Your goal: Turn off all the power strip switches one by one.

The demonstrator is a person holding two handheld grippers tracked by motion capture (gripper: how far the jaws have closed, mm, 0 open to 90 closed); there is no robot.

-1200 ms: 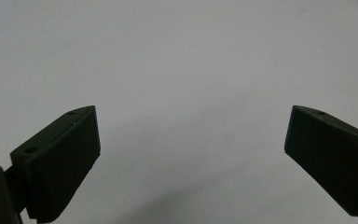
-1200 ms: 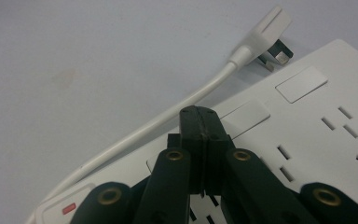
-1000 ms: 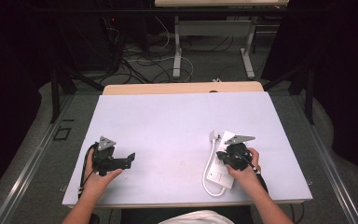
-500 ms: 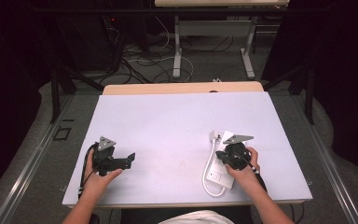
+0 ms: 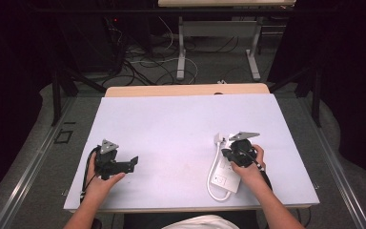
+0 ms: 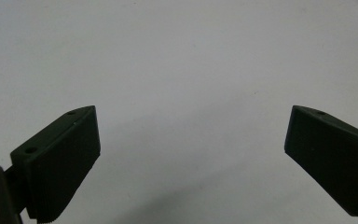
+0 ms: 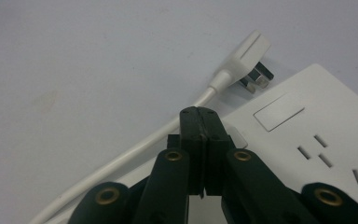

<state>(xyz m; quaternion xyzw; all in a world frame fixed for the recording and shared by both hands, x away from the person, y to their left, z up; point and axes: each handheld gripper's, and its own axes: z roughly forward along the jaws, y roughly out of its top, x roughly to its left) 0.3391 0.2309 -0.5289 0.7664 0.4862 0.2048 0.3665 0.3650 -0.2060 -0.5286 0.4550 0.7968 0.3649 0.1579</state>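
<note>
High view: almost nothing has moved over the last second. The right gripper (image 5: 228, 151) sits in the same spot over the near-right part of the desk (image 5: 171, 124), above the white power strip (image 5: 223, 177), and the left gripper (image 5: 132, 162) is parked where it was at the near-left. The only shift is slight: the right hand (image 5: 247, 164) looks settled a touch lower over the strip.

Right gripper view: jaws pressed together, nothing between them, tips just above the strip's top face (image 7: 307, 135) near its switch (image 7: 278, 111). The white plug (image 7: 244, 58) lies on its side just beyond the strip's far corner, prongs (image 7: 260, 77) toward the strip and bare, so not inserted. Its cord (image 7: 135, 147) runs along the strip's edge; in the high view it loops off the near end.

Left gripper view: jaws spread wide, bare desk between them, holding nothing.

My read: this is a pause, with no grasp made. The plug, the likely thing to pick, is untouched. The right jaws would have to open before they could take the plug or cord. The left gripper is well apart from the strip, so it is not yet steadying it.
</note>
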